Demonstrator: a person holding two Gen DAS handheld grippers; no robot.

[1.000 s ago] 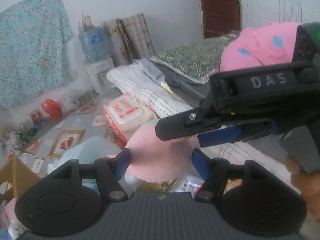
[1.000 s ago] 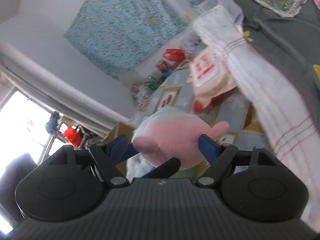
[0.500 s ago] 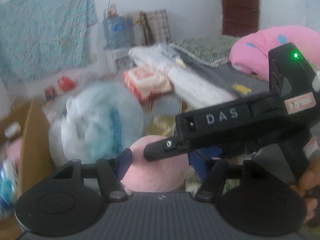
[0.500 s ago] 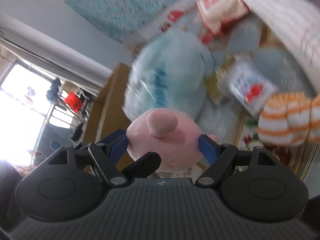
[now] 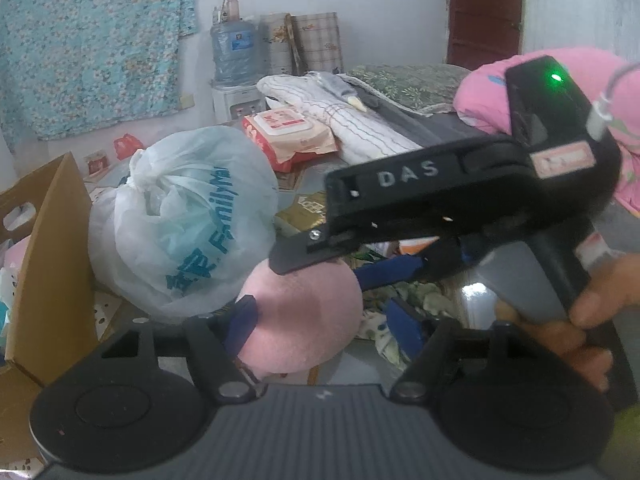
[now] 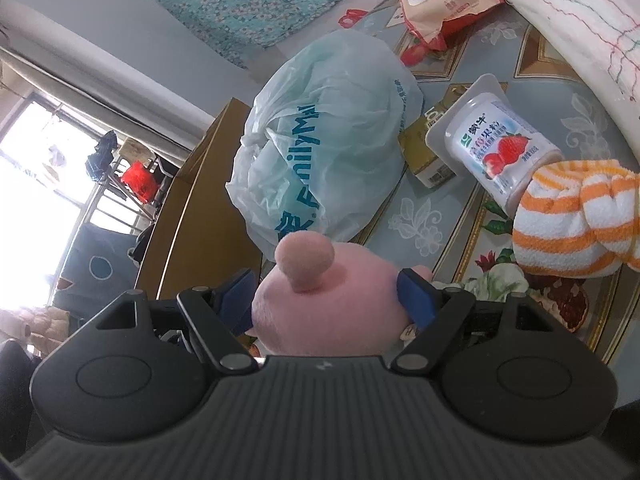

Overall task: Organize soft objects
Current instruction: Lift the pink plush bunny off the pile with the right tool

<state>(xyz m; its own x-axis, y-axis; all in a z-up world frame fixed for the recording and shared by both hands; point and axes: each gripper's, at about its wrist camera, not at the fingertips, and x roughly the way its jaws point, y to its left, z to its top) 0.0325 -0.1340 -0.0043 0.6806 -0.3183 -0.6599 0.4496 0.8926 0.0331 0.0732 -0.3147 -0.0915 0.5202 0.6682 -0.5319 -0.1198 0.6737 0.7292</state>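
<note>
A pink plush toy (image 6: 332,304) hangs low over the patterned floor mat (image 6: 432,216), with my right gripper (image 6: 328,304) shut on it, a blue pad pressed into each side. In the left wrist view the same plush toy (image 5: 300,320) sits between the jaws of my left gripper (image 5: 324,320), which are opening. Its left pad (image 5: 240,320) still touches the fur, while the right pad (image 5: 404,328) stands clear of it. The right gripper's black body (image 5: 420,196), held by a hand (image 5: 592,320), reaches in from the right.
A knotted white plastic bag (image 5: 180,220) lies just ahead, against an open cardboard box (image 5: 52,260) on the left. On the mat lie an orange-striped rolled cloth (image 6: 572,224), a yoghurt pack (image 6: 500,148) and a wet-wipes pack (image 5: 288,136). Folded bedding (image 5: 360,124) lies behind.
Both grippers have come down with the plush toy and swung towards the plastic bag and the box. The left gripper's jaws have widened and its right pad has left the plush.
</note>
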